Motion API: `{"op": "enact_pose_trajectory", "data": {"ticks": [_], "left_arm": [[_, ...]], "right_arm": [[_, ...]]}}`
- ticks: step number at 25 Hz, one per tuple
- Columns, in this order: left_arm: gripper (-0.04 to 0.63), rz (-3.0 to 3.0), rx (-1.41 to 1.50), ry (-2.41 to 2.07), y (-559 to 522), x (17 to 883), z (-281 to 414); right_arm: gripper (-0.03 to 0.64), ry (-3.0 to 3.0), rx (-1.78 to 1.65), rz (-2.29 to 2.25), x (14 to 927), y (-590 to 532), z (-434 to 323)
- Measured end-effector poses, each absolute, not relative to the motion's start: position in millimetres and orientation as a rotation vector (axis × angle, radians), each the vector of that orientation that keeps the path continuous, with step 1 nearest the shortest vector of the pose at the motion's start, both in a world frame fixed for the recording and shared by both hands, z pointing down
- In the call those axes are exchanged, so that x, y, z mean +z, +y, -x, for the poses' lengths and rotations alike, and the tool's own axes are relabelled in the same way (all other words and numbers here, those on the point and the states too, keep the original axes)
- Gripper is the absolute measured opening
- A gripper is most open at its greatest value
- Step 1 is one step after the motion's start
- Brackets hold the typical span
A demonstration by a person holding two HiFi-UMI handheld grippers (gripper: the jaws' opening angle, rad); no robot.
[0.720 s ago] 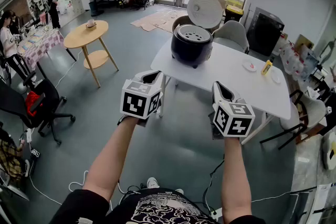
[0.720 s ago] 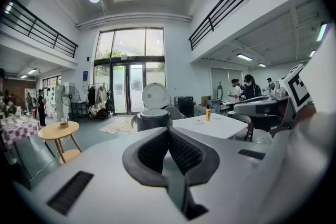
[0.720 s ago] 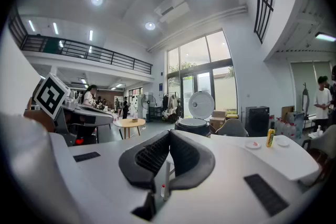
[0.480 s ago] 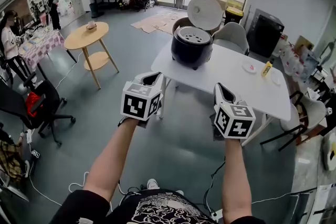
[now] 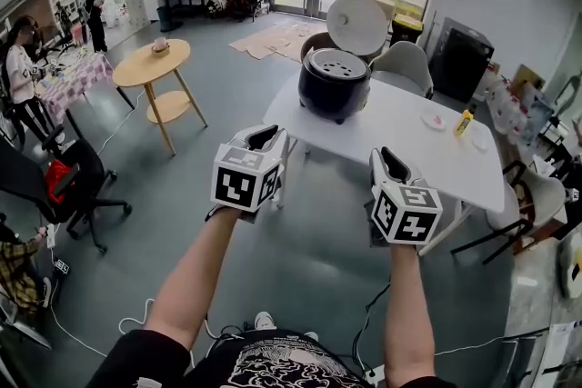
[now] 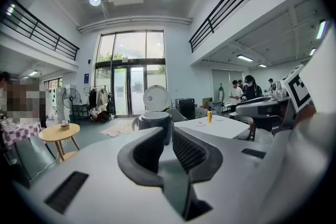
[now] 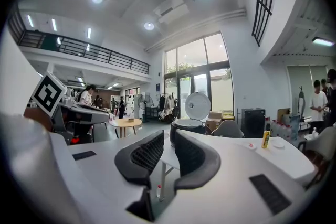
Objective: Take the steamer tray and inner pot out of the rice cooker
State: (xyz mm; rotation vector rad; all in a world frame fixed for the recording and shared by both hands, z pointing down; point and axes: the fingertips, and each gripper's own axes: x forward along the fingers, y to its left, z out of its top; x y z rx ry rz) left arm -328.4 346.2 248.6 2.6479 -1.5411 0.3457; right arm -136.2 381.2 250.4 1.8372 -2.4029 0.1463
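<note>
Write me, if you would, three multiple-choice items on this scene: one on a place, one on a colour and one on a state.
1. Where does the rice cooker stand?
A. on the round wooden table
B. on the floor
C. on the white table

2. What colour is the rice cooker's body?
A. black
B. red
C. green

3. How is the rice cooker's lid?
A. shut
B. raised open
C. taken off and lying on the table

Answers:
1 C: the head view shows it standing on the white tabletop.
2 A: its body is black in all three views.
3 B: the lid stands up behind the body, its pale inner face showing.
</note>
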Motion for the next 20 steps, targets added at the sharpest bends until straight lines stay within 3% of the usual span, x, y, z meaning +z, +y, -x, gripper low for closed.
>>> {"op": "enact_pose_trajectory", "data": {"ticks": [12, 20], "left_arm": [[0.181, -2.647, 0.328, -1.543, 338.8, 244.5, 337.2], [0.254, -2.659, 0.308, -1.571, 325.1, 241.0, 346.5]], "right_arm": [[0.160, -2.389, 0.165, -1.865, 249.3, 375.3, 138.7], [0.270, -2.362, 0.175, -1.907, 249.6, 365.2, 139.3]]}}
